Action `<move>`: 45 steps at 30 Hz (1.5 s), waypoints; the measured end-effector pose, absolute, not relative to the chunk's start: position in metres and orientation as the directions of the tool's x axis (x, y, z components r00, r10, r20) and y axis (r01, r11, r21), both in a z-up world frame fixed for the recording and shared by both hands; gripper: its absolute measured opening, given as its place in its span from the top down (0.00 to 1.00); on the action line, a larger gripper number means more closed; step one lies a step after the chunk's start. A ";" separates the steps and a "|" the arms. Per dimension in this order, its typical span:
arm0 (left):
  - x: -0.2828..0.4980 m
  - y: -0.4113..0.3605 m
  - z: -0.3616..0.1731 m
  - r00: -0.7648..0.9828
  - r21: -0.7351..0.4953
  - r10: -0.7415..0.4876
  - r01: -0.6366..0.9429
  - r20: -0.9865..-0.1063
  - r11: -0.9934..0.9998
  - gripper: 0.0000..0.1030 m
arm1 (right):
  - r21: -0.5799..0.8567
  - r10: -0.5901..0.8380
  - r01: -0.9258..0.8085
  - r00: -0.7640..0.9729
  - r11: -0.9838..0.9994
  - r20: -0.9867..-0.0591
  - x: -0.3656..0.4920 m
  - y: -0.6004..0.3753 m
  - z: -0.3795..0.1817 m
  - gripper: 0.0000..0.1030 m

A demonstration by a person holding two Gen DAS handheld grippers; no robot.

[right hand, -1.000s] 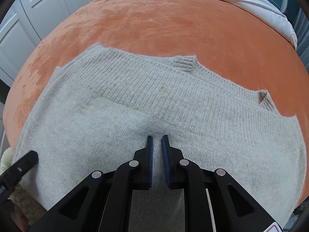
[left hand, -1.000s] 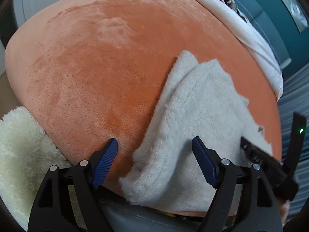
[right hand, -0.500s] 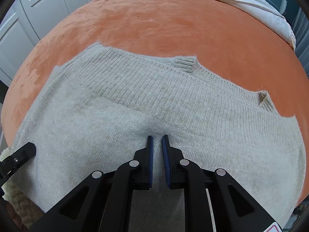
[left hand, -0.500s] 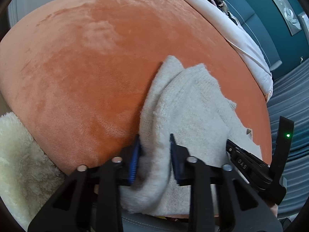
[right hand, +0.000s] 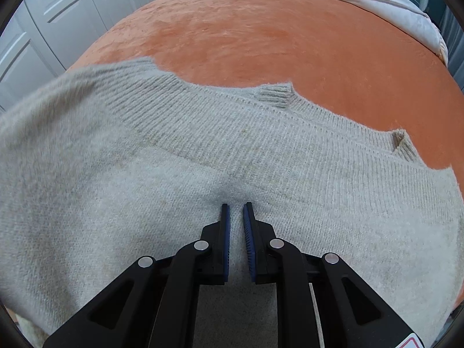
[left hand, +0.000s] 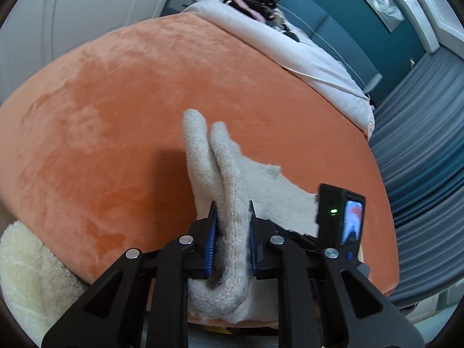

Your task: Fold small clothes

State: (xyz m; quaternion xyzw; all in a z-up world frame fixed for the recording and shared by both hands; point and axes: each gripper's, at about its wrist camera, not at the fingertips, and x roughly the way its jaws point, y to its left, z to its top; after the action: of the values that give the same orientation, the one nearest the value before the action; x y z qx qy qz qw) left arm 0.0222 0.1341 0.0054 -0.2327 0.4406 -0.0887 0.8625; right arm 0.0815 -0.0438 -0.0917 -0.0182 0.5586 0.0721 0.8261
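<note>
A small beige knitted sweater point(right hand: 203, 174) lies on an orange plush blanket point(right hand: 275, 37). My left gripper point(left hand: 231, 211) is shut on the sweater's edge point(left hand: 229, 179) and holds a doubled fold of it lifted above the blanket point(left hand: 101, 145). My right gripper point(right hand: 236, 207) is shut on the sweater's near hem, with knit pinched between its blue pads point(right hand: 248, 232). The right gripper's black body point(left hand: 339, 214) shows in the left wrist view, to the right of the fold. The sweater's left side point(right hand: 58, 101) rises blurred in the right wrist view.
A white sheet point(left hand: 290, 49) with dark clothes point(left hand: 255, 0) on it lies at the blanket's far edge. A cream fluffy throw point(left hand: 32, 272) sits at the lower left. White cupboard doors point(right hand: 58, 14) stand at the left, grey-blue striped fabric point(left hand: 420, 174) at the right.
My left gripper closed on the sweater's left edge and lifted it, so the fabric now stands up in a fold. The right gripper stayed shut in place.
</note>
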 end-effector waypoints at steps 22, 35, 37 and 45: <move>-0.003 -0.137 0.000 0.398 -0.269 -0.471 0.466 -0.787 0.843 0.82 | 0.343 0.121 0.299 0.572 0.890 -0.811 -0.110 -0.327 -0.034 0.70; -0.055 -0.067 -0.020 0.422 -0.075 -0.282 0.443 -0.862 0.893 0.13 | 0.568 0.361 0.208 0.590 0.796 -0.722 -0.087 -0.314 -0.025 0.35; -0.056 -0.052 -0.039 0.401 -0.008 -0.198 0.429 -0.895 0.903 0.12 | 0.575 0.391 0.192 0.562 0.796 -0.729 -0.070 -0.301 -0.026 0.34; -0.058 -0.019 -0.075 0.379 -0.013 -0.154 0.350 -0.913 0.937 0.13 | 0.463 0.365 0.184 0.397 0.867 -0.842 -0.019 -0.243 -0.055 0.34</move>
State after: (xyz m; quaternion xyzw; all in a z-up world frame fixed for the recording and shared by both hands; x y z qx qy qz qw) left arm -0.0583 -0.0187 -0.0750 0.0914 0.5360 -0.1526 0.8253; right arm -0.0190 -0.2432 -0.0548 0.2514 0.5462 0.0568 0.7970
